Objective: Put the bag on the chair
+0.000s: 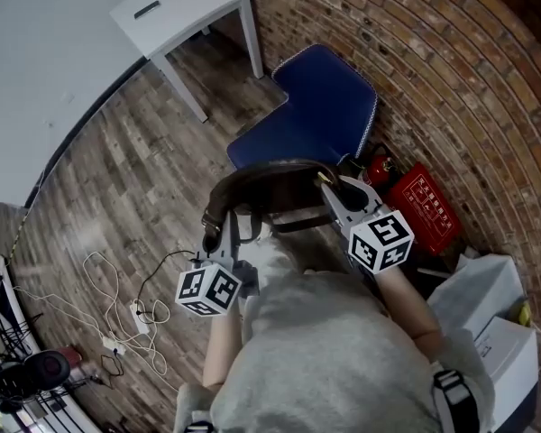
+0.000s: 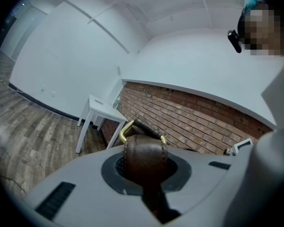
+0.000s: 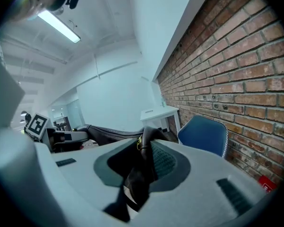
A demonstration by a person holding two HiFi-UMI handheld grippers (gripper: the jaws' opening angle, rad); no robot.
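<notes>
A brown leather bag (image 1: 269, 192) hangs in the air between my two grippers, just short of the blue chair (image 1: 317, 106) by the brick wall. My left gripper (image 1: 218, 234) is shut on the bag's strap (image 2: 144, 156) beside a gold ring (image 2: 126, 128). My right gripper (image 1: 330, 189) is shut on the strap's other end (image 3: 143, 170). In the right gripper view the chair (image 3: 204, 132) stands ahead to the right, and the bag's dark top edge (image 3: 109, 134) runs across to the left gripper (image 3: 61, 137). The bag's lower part is hidden by my body.
A white table (image 1: 187, 9) stands beyond the chair against the brick wall (image 1: 451, 79). A red fire-extinguisher box (image 1: 426, 207) lies on the floor to the chair's right, with white boxes (image 1: 491, 318) nearer. Cables and a power strip (image 1: 117, 318) trail over the wooden floor at left.
</notes>
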